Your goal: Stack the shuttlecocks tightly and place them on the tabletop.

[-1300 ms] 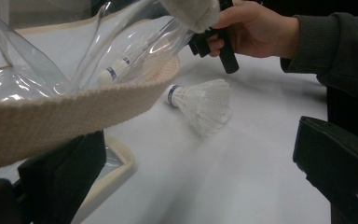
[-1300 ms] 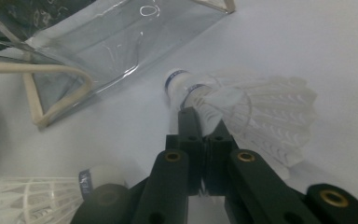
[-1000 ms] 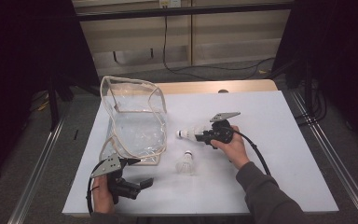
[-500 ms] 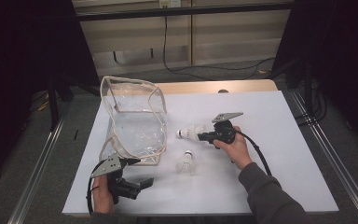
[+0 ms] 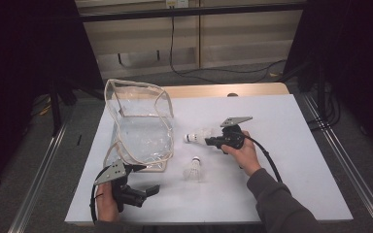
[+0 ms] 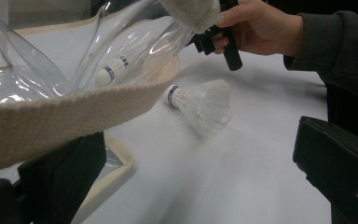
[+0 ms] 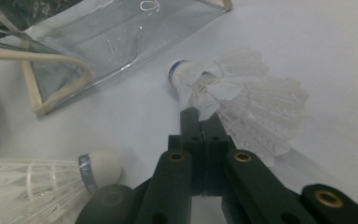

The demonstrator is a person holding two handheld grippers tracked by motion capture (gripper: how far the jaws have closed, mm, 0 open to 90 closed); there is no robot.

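Closed since a second ago: right gripper (image 5: 212,141), jaws pressed together, pinching the feather skirt of a shuttlecock (image 5: 197,137); held shuttlecock slightly shifted, cork pointing away from the jaws toward the clear pouch (image 5: 141,127). Second shuttlecock (image 5: 193,169) lying loose on the white table (image 5: 291,145), below and beside the right gripper, apart from it. Left gripper (image 5: 148,190) unmoved near the front table edge, jaws spread, nothing pinched; pouch's webbing strap (image 6: 74,116) just ahead of its jaws.
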